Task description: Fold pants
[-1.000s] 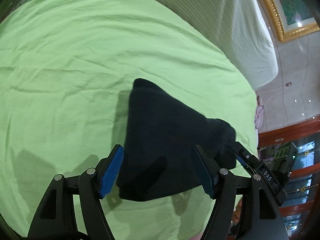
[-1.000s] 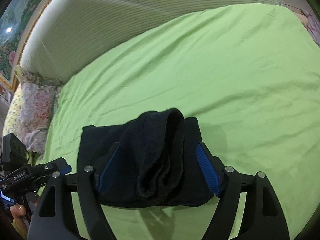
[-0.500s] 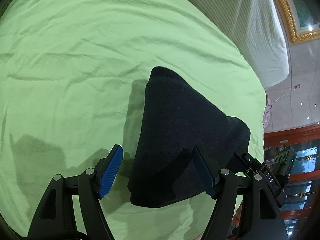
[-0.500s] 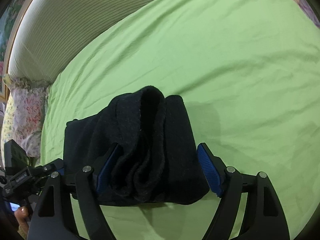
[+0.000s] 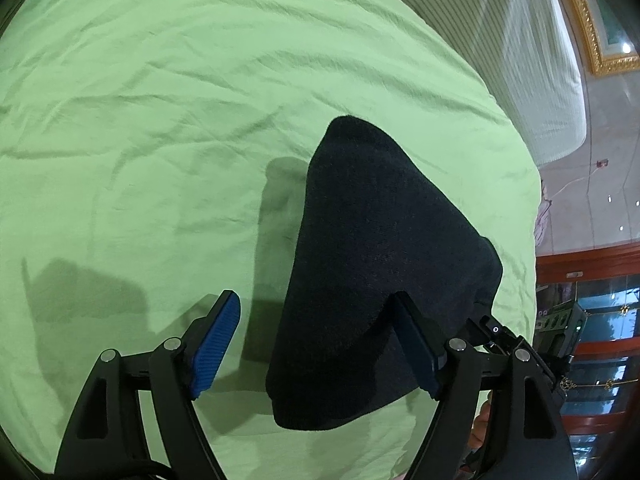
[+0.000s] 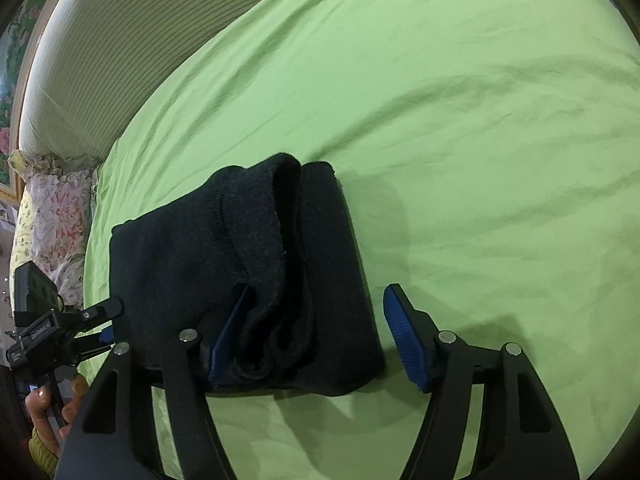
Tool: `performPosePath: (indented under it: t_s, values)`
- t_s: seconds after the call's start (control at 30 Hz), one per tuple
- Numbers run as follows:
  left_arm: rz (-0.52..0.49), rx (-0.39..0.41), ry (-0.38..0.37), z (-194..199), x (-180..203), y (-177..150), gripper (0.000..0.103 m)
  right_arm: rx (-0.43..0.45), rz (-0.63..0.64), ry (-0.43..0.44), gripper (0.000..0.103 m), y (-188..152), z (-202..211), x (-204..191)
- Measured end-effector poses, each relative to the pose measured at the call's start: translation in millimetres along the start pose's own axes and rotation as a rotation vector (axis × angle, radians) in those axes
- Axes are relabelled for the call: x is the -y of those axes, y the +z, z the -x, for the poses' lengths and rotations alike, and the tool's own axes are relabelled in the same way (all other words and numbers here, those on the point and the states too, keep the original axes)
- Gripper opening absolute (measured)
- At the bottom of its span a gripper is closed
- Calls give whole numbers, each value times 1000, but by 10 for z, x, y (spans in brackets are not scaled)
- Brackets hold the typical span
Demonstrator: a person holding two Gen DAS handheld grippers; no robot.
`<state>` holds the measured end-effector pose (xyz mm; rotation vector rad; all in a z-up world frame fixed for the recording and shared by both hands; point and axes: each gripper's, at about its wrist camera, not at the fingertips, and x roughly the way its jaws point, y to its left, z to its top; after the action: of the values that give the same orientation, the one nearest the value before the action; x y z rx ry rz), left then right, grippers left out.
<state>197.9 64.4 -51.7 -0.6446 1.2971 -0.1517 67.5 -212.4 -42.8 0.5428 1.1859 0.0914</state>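
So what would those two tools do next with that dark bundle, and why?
Probably close on the near edge of the folded pants and lift. Both the left tool and right tool stand open astride the pants on the green sheet, the right one's jaws having just been narrowing.

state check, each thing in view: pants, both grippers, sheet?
black pants: folded into a compact bundle, lying on the sheet, open cuff ends toward the right wrist camera
left gripper: open, jaws just widened, straddling the bundle's near edge, no grip
right gripper: open, jaws just narrowed, pants between the fingers, right finger clear of the cloth
green bed sheet: spread out, lightly wrinkled
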Motion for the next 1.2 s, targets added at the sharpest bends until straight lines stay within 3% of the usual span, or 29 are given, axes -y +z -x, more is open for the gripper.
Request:
performPosePath:
  t_s: [0.1,0.27,0.7,0.83,1.0,1.2]
  values:
    - [-11,2,10,-45,22,4,78,1,-10,41,61,0,-27,-26]
    - [-24,2,22,-128,46,-13,78,-1,-28,86,61,-21,-25,49]
    - [-106,19,106,-275,246,-38,76,-5,19,122,60,9,-92,30]
    - [-117,21,99,-294,284,-45,66,-5,19,121,59,11,-111,-4]
    - [-163,32,113,-300,328,-53,60,-2,21,118,58,4,-92,18]
    - [-146,29,51,-279,274,-59,48,2,33,119,52,-8,-78,-13]
